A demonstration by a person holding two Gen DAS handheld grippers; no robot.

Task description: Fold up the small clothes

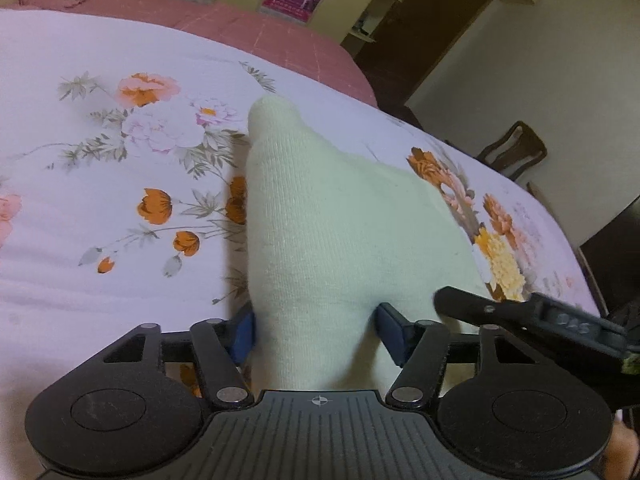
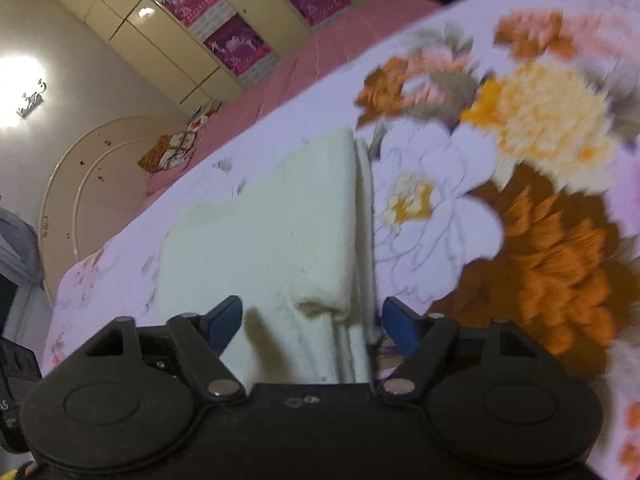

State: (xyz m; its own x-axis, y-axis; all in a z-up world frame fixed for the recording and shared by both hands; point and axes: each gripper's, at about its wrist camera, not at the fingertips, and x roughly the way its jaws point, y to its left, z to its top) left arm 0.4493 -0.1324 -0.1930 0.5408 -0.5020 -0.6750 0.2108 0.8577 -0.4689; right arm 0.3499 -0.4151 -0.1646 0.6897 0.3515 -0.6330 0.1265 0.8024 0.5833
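My left gripper [image 1: 316, 334] has its jaws spread wide, the pale sock [image 1: 320, 220] lying between them on the floral sheet [image 1: 100, 208]. My right gripper [image 2: 312, 326] is also spread wide, over the sock's folded end; whether either one touches the cloth I cannot tell

Your left gripper [image 1: 314, 332] has the cream sock [image 1: 320, 216] filling its 12 o'clock path; bare floral sheet [image 1: 100, 168] lies open toward 10. At 3 o'clock the right gripper [image 1: 520, 316] crowds in, possibly touching the sock.
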